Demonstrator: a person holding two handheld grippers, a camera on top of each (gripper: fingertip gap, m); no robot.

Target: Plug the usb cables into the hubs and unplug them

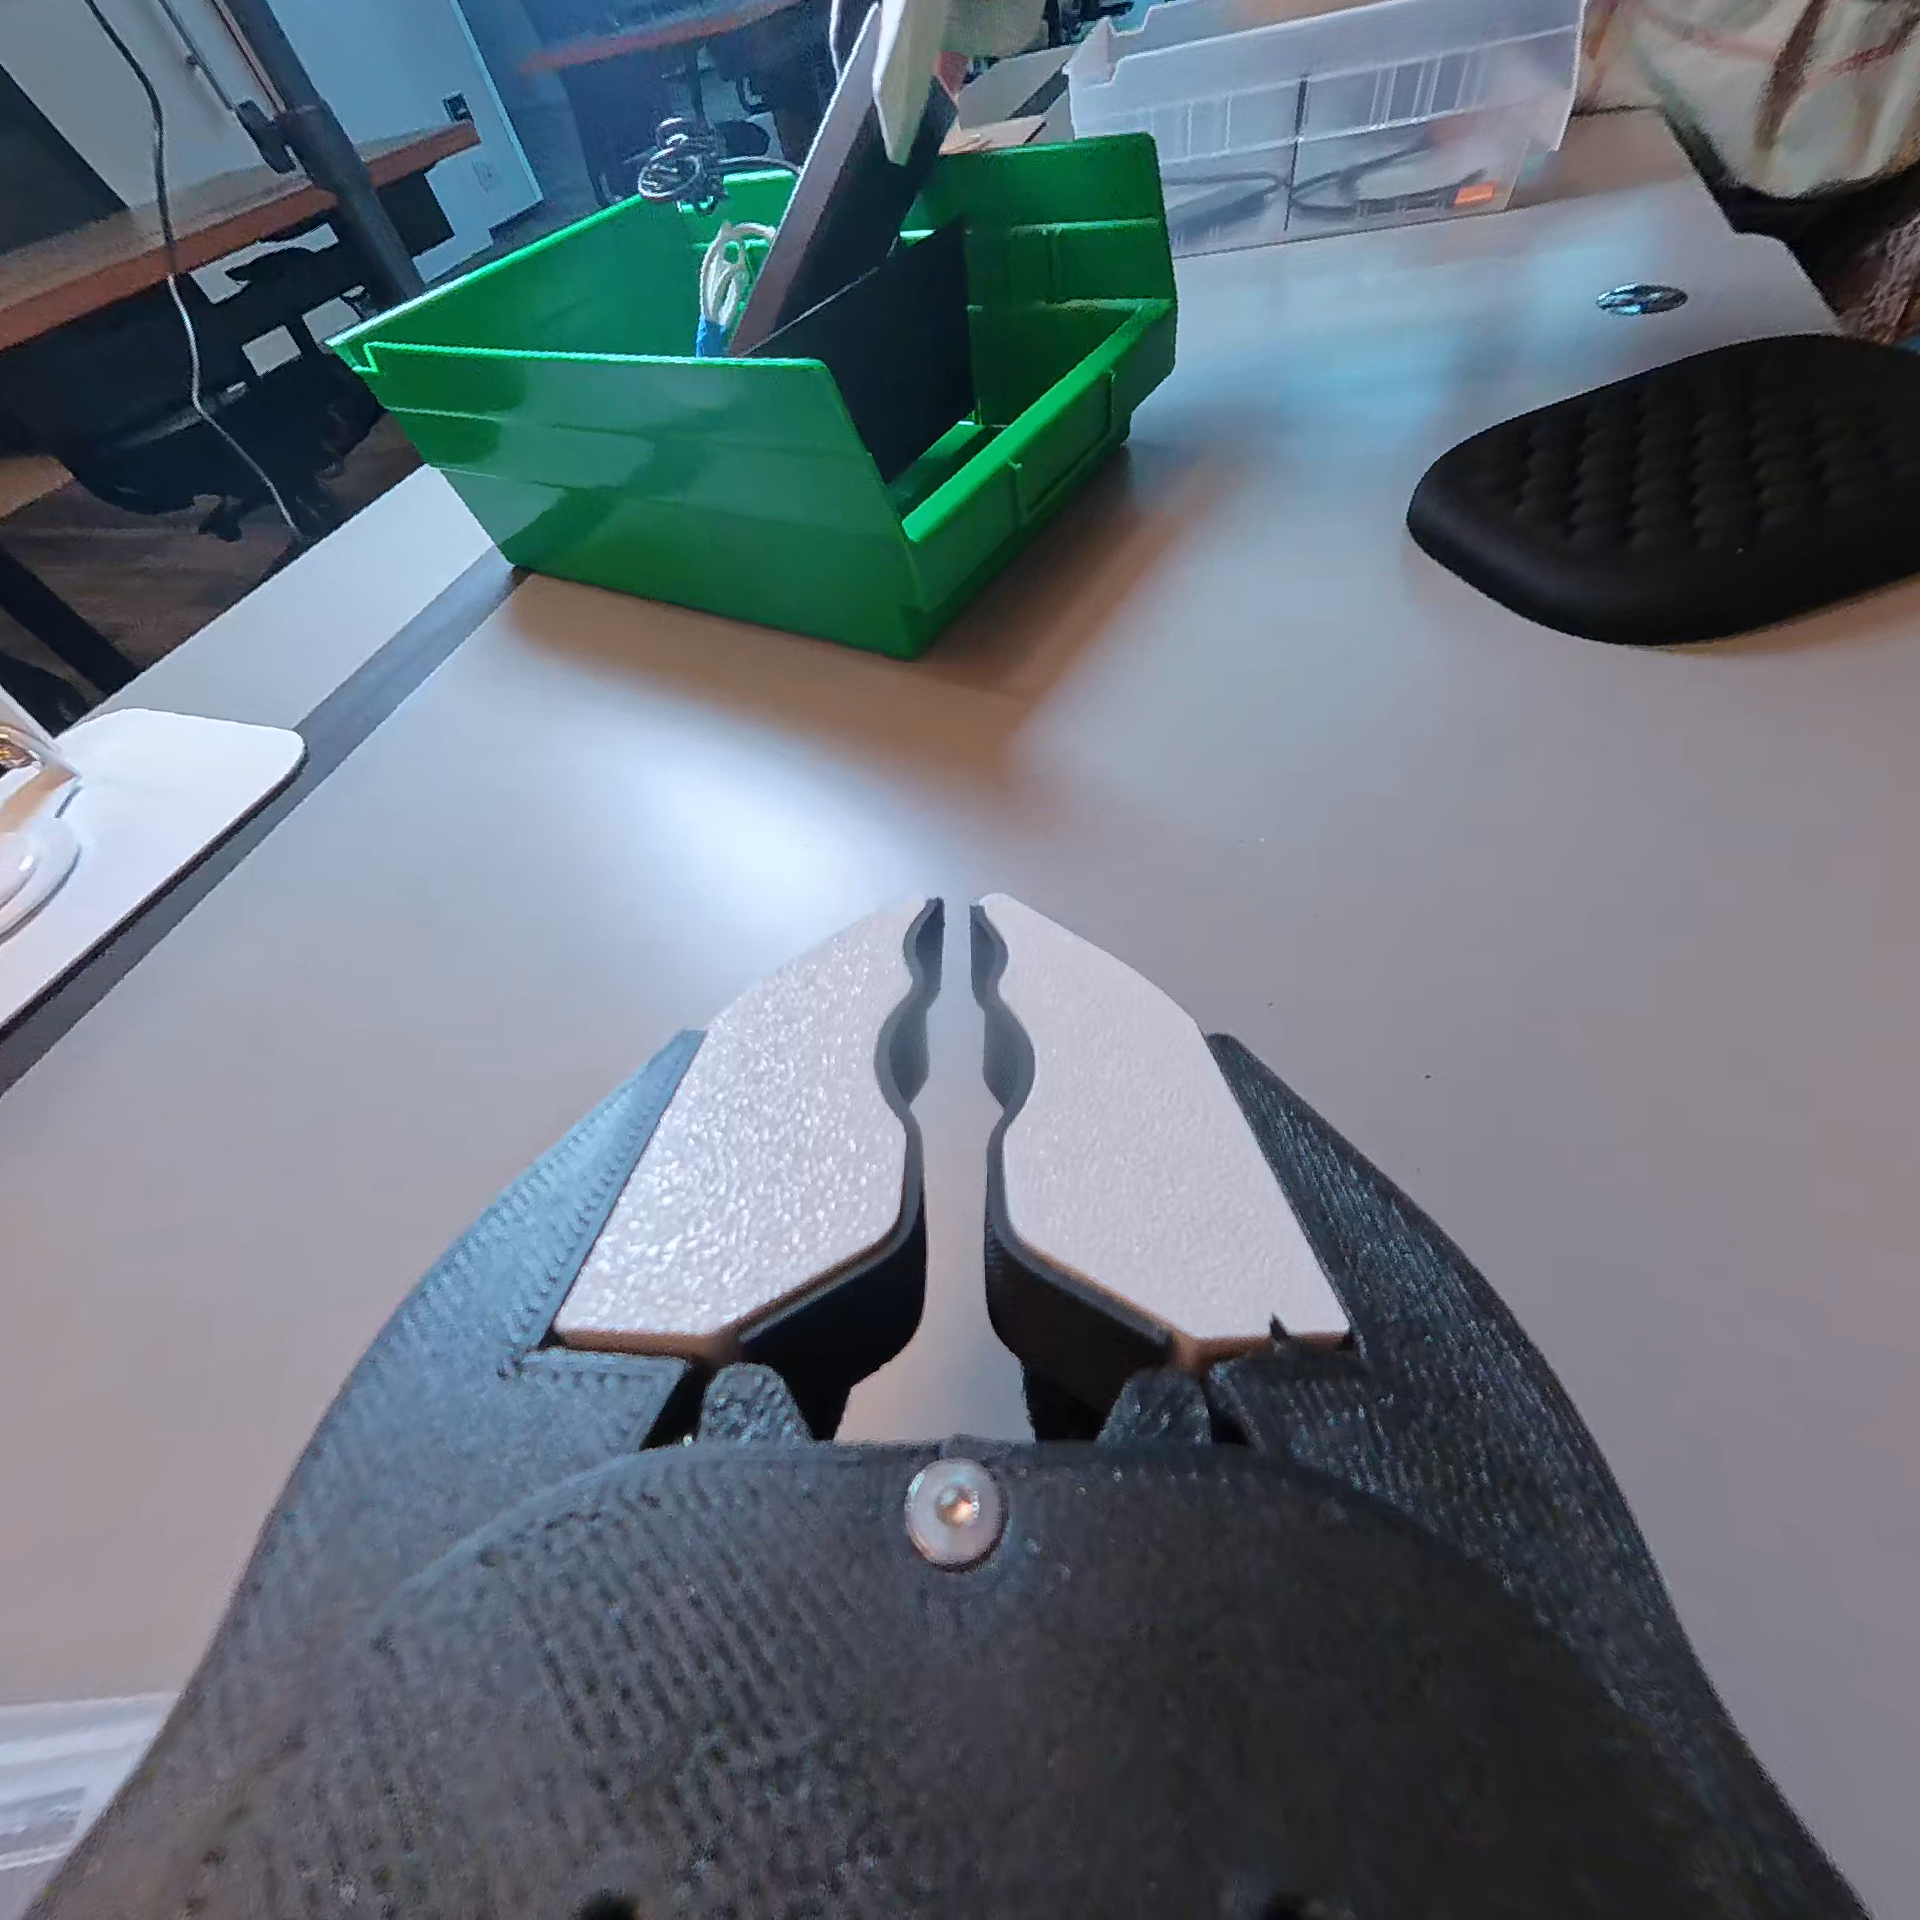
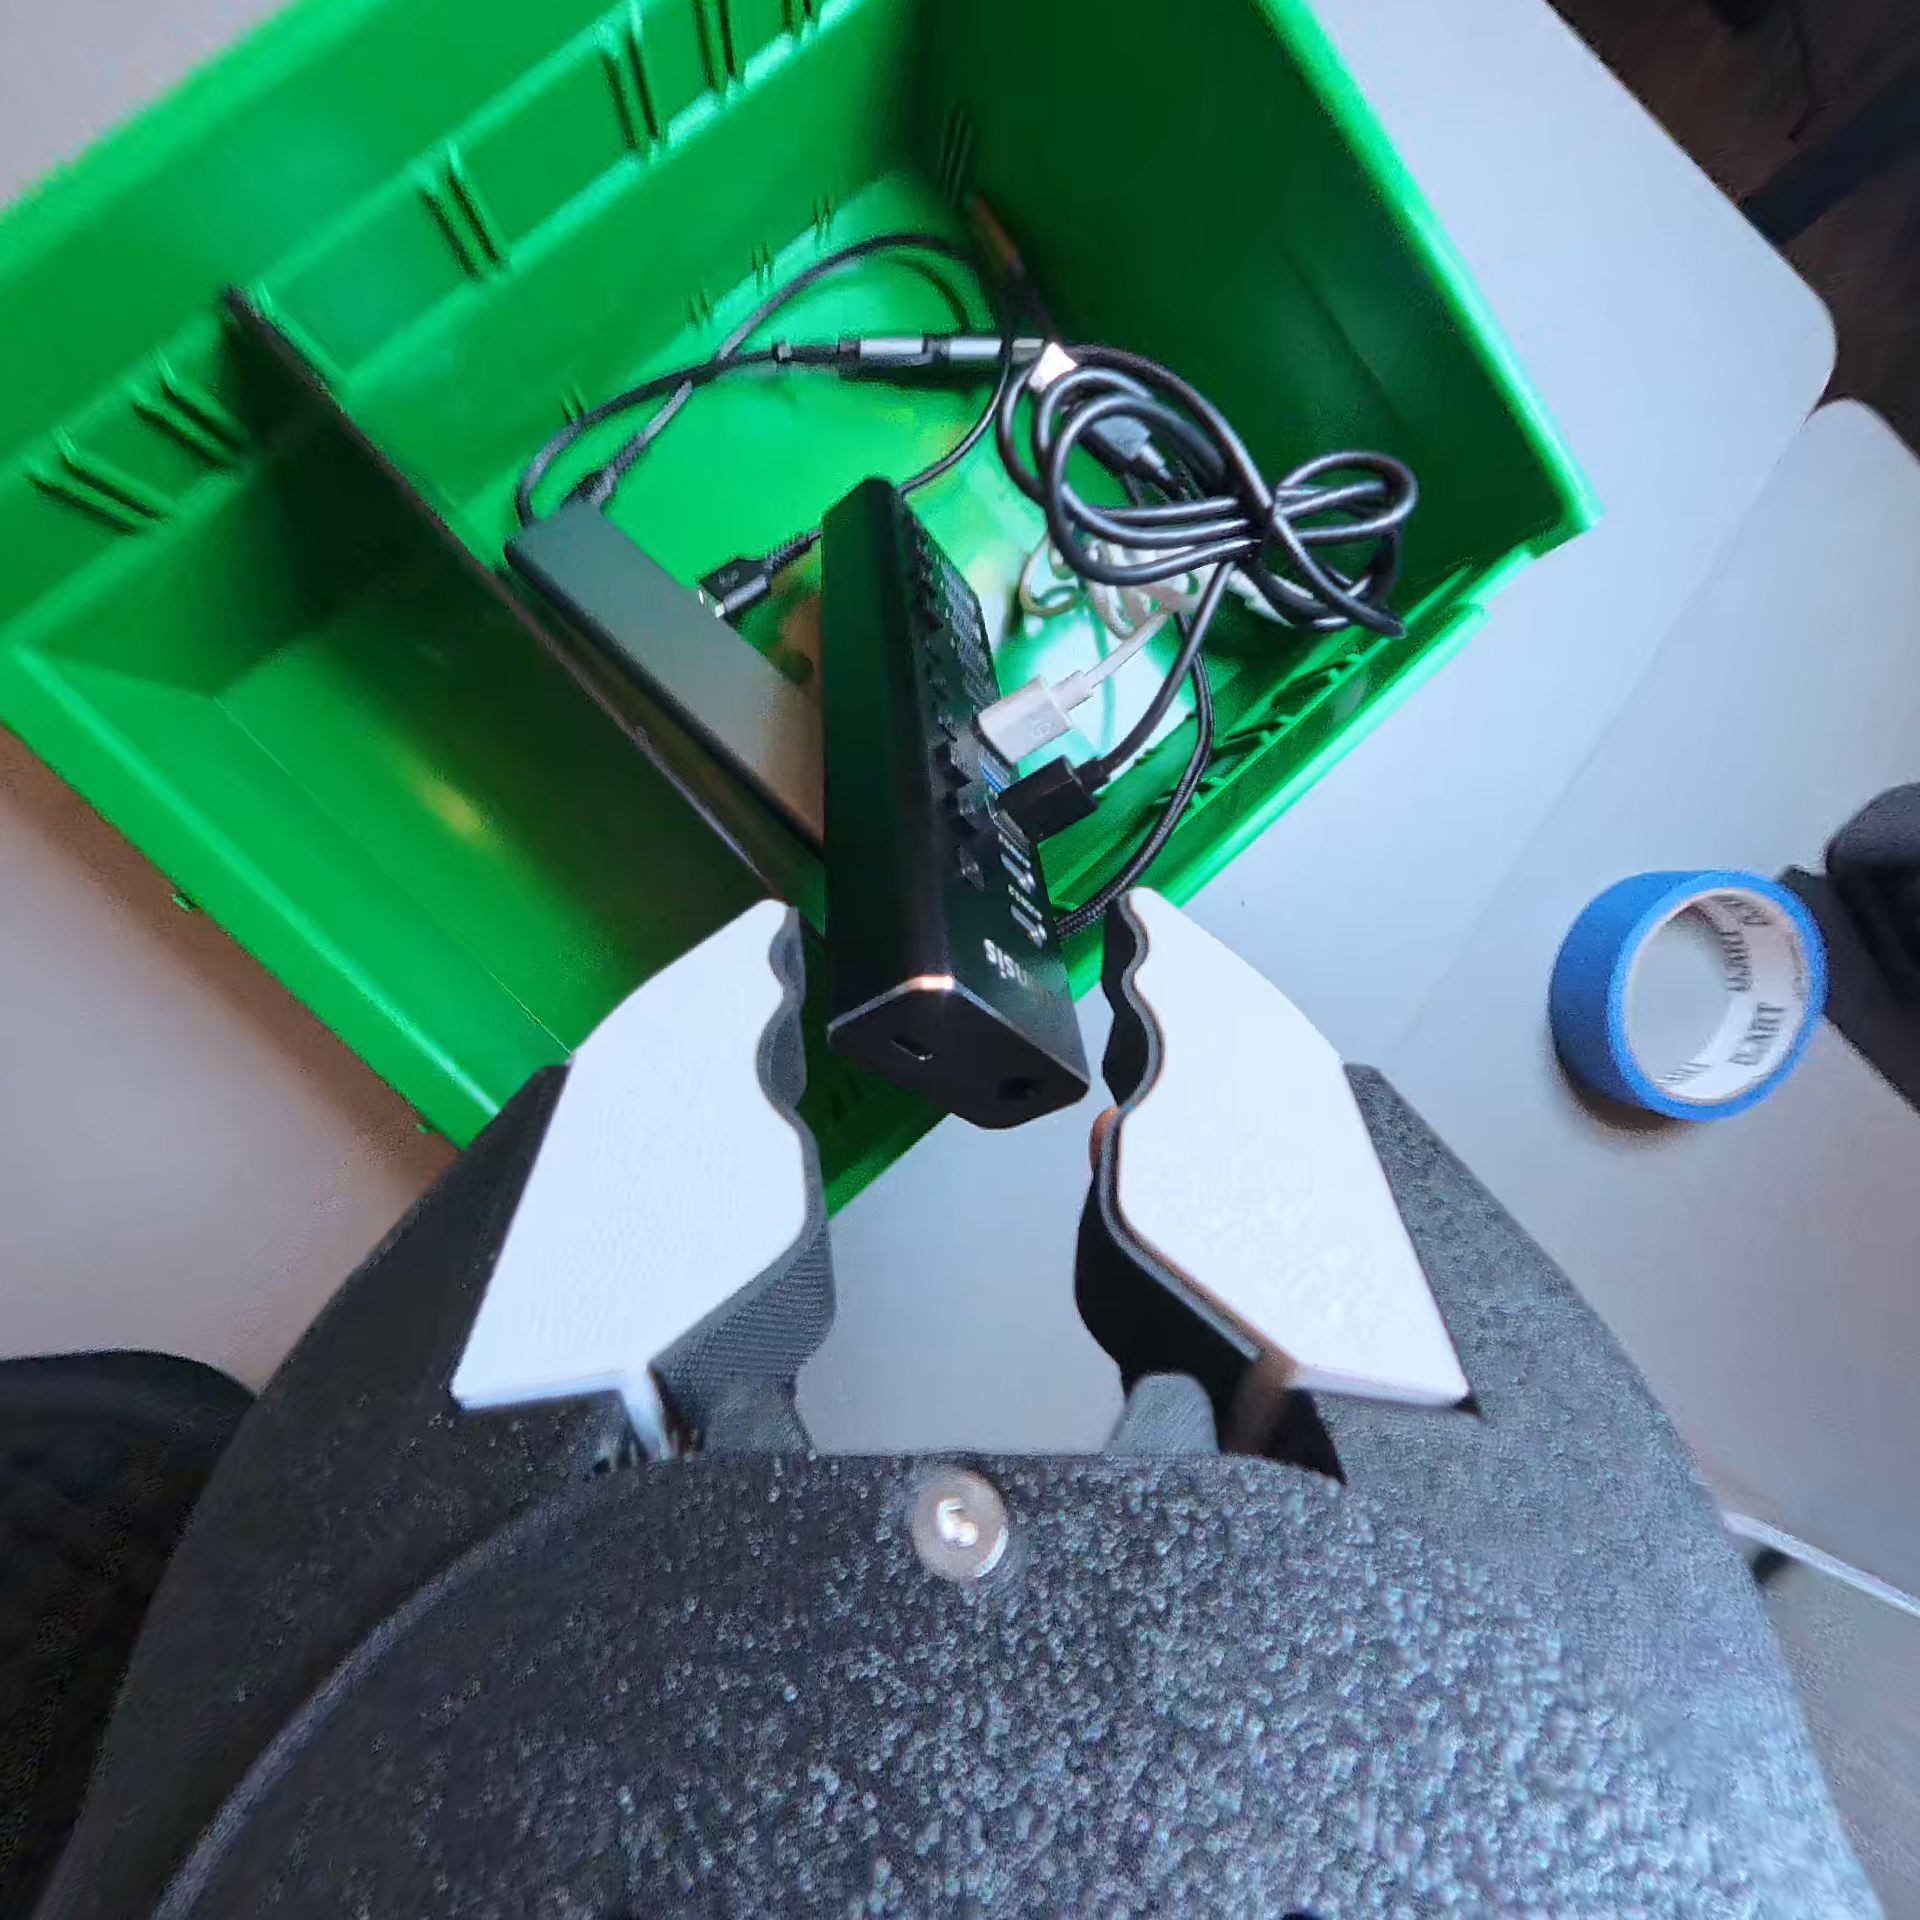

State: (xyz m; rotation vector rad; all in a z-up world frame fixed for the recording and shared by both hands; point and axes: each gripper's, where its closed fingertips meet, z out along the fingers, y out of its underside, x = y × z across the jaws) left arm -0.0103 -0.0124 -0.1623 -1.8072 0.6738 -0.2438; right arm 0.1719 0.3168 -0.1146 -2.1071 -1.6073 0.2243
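A green bin [image 2: 1455, 312] holds a tangle of black cable [image 2: 1226, 499] and a dark grey hub [image 2: 665, 665] leaning on its black divider [image 2: 343, 436]. A black USB hub [image 2: 914, 831] stands tilted out of the bin, with a white plug [image 2: 1023, 722] and a black plug [image 2: 1049, 800] in its ports. My right gripper [image 2: 956, 920] is open, its fingers on either side of the hub's near end with thin gaps showing. My left gripper [image 1: 956, 909] is shut and empty, low over the table. The bin [image 1: 727, 468] and the raised hub [image 1: 831, 197] show ahead of it.
A roll of blue tape [image 2: 1683, 997] lies right of the bin. A black textured pad [image 1: 1683, 499] lies at the right, a white pad [image 1: 135, 810] at the left table edge, a clear plastic box [image 1: 1320, 125] behind the bin.
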